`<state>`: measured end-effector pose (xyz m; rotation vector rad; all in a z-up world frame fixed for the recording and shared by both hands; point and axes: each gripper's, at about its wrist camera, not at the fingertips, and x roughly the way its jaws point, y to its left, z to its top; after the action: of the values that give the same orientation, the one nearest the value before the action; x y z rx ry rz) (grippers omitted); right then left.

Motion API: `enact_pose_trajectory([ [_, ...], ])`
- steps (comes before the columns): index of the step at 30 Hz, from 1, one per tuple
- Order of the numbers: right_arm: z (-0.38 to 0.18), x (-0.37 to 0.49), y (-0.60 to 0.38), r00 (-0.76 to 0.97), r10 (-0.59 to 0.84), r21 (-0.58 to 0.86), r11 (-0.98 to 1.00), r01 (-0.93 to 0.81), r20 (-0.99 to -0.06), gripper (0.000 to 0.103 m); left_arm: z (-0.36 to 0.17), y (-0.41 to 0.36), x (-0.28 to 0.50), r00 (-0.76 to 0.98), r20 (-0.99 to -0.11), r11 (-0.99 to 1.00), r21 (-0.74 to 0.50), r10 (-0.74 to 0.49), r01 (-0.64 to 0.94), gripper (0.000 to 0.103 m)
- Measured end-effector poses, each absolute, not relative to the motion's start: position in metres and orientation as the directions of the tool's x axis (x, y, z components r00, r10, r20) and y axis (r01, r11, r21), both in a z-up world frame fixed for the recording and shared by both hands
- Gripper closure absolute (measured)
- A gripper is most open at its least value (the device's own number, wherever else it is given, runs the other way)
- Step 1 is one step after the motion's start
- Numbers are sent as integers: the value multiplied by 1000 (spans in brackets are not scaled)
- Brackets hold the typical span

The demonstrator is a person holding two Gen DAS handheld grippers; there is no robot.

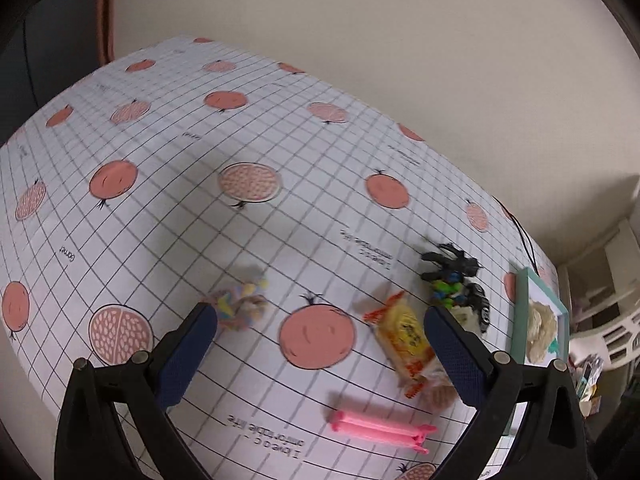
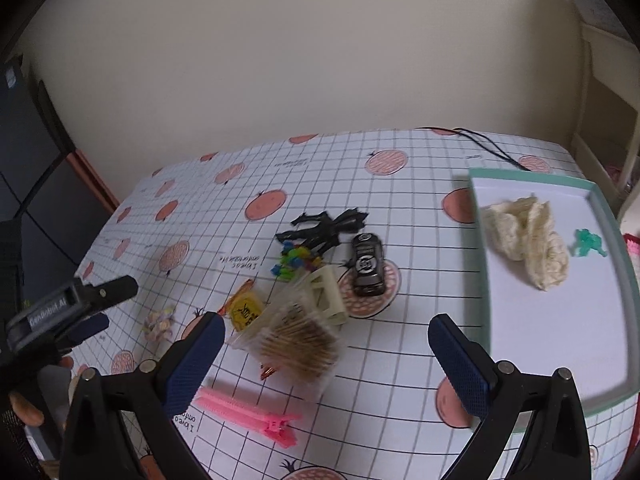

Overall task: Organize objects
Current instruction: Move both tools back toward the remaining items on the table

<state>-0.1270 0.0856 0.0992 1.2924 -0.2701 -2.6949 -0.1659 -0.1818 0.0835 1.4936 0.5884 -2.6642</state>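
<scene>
Pink clip (image 2: pixel 250 416) lying flat, crosswise

A plain cream wall (image 2: pixel 304 52) rises behind the pomegranate-print tablecloth (image 2: pixel 400 200).

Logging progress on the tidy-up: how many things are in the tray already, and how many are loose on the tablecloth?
In the tray: 2, cream knit piece and green figure.
Loose on the tablecloth: about 8; the middle cluster is blurred.
Total: about 10.

tray (image 2: pixel 608 248): teal-rimmed, cream knit (image 2: pixel 528 240) and green figure (image 2: pixel 588 243) held inside | toy car (image 2: pixel 368 266): black, beside tray | clear bag (image 2: pixel 296 344): brown sticks inside, tilted | pink clip (image 2: pixel 248 412): flat, nearest | pastel candy (image 2: pixel 160 322): apart, left
</scene>
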Motion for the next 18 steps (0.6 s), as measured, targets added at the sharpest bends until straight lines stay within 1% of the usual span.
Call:
enact_pose_trajectory([
  [2,96,-128,78,-614,-198,198,-978,69,-764,0,76,-191,-168,-536,-831,-922,-313,151,227,0],
  [6,90,-131,69,-596,-194,173,-980,93,-779,0,62,-212,-170,-526,-834,-888,-360,169,287,0],
  [11,80,-135,65,-570,-215,193,-976,100,-793,0,46,-221,-172,-498,-862,-898,-292,99,328,0],
  [18,63,-143,66,-528,-225,215,-973,81,-819,0,24,-224,-179,-467,-881,-905,-260,80,335,0],
])
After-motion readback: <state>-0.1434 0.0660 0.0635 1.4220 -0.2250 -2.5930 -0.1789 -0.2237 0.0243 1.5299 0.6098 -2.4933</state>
